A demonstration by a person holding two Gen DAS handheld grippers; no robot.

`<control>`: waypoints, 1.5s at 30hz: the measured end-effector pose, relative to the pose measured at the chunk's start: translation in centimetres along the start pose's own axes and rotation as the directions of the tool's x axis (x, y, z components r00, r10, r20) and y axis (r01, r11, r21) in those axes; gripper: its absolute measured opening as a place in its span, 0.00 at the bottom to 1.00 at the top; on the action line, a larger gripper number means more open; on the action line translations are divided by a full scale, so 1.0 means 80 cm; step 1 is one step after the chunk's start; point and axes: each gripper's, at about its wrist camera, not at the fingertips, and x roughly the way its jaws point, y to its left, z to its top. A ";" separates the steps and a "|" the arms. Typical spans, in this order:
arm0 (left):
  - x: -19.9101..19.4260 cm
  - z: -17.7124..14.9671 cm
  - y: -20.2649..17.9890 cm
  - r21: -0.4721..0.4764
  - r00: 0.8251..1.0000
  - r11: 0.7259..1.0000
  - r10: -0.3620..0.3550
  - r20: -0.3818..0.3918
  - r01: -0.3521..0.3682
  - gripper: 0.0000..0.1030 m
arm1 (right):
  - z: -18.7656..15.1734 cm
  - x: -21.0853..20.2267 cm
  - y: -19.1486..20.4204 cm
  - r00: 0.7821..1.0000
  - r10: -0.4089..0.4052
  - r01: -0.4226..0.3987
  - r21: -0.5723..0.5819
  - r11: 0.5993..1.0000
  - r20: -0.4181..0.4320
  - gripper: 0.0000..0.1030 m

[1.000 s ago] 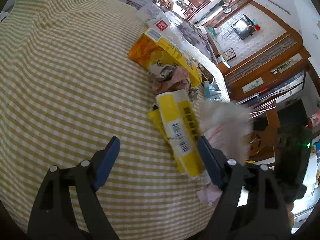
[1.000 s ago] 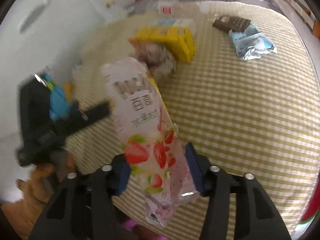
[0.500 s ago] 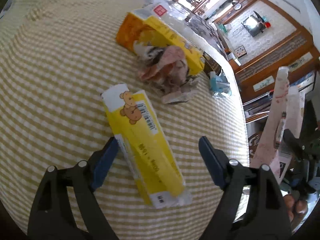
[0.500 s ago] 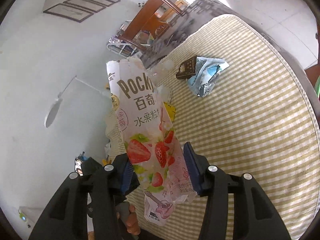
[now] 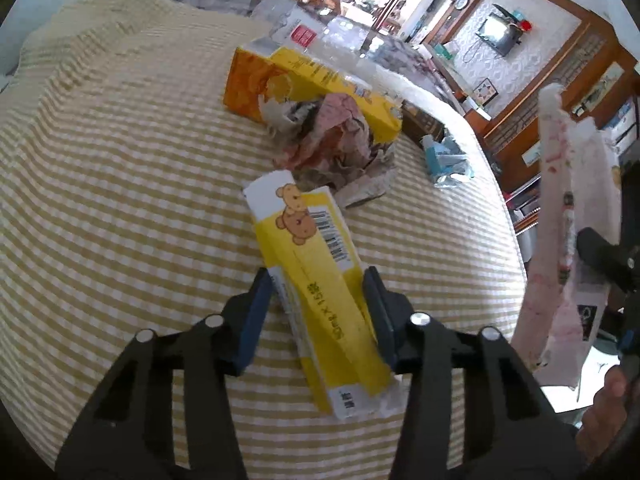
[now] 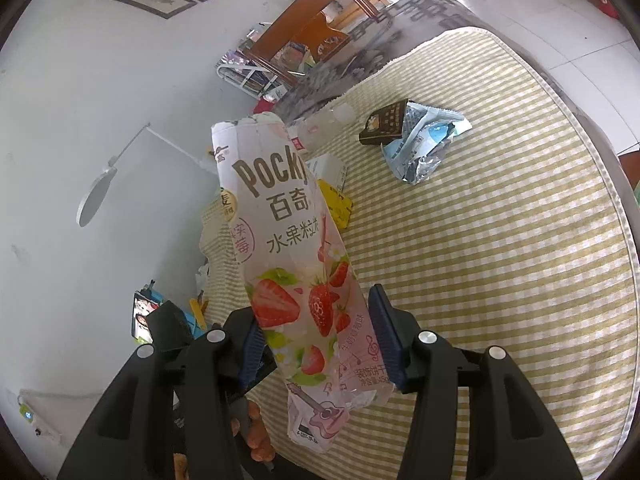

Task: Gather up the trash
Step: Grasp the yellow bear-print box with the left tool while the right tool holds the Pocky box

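Note:
A long yellow box (image 5: 304, 232) with a bear print lies on the yellow checked cloth (image 5: 120, 160). My left gripper (image 5: 318, 280) straddles its near half; its jaws are closing and both blue pads touch the box's sides. My right gripper (image 6: 316, 320) is shut on a pink strawberry Pocky wrapper (image 6: 280, 220), held upright off the cloth. That same Pocky wrapper (image 5: 560, 216) hangs at the right edge of the left wrist view.
Behind the yellow box lie crumpled paper (image 5: 332, 140), a bigger orange-yellow carton (image 5: 280, 80), a plastic bottle (image 5: 320, 32) and a blue wrapper (image 5: 444, 156). A brown pack (image 6: 384, 122) and a blue-silver wrapper (image 6: 420, 144) lie farther off. The cloth's edge drops away at the right.
The left gripper has come forward over the yellow box and its jaws have narrowed onto it. The right gripper has lifted and rolled the Pocky wrapper away from the cloth.

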 end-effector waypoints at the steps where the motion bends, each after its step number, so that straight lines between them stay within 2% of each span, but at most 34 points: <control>1: -0.005 0.001 -0.004 0.020 1.000 1.000 0.009 0.017 -0.009 0.39 | 0.000 0.000 0.000 1.000 -0.001 0.001 0.000 1.000 0.000 0.46; 4: -0.020 0.001 -0.017 0.093 0.998 0.995 0.028 0.064 -0.034 0.24 | 0.000 0.001 0.000 1.000 -0.005 0.005 0.000 1.000 -0.002 0.46; 8: -0.036 0.002 -0.028 0.130 0.995 0.991 0.006 0.095 -0.019 0.24 | 0.000 0.002 0.001 1.000 -0.005 0.005 -0.005 1.000 -0.003 0.46; 19: -0.086 0.011 -0.043 0.129 0.986 0.990 -0.077 0.150 0.058 0.23 | 0.000 -0.009 0.000 0.999 0.029 -0.029 0.003 1.000 0.029 0.46; 30: -0.102 0.013 -0.079 0.187 0.982 0.980 -0.101 0.160 0.070 0.23 | -0.001 -0.035 -0.002 0.993 0.081 -0.083 0.016 0.996 0.090 0.46; 36: -0.107 0.009 -0.109 0.250 0.980 0.965 -0.117 0.161 0.074 0.23 | -0.004 -0.067 -0.012 0.979 0.101 -0.109 0.038 0.993 0.179 0.46; 40: -0.104 0.003 -0.129 0.292 0.980 0.953 -0.133 0.147 0.085 0.23 | -0.005 -0.088 -0.027 0.963 0.133 -0.155 0.076 0.985 0.232 0.46; 45: -0.096 -0.005 -0.153 0.323 0.980 0.939 -0.163 0.118 0.117 0.23 | -0.010 -0.116 -0.042 0.931 0.178 -0.221 0.104 0.970 0.318 0.46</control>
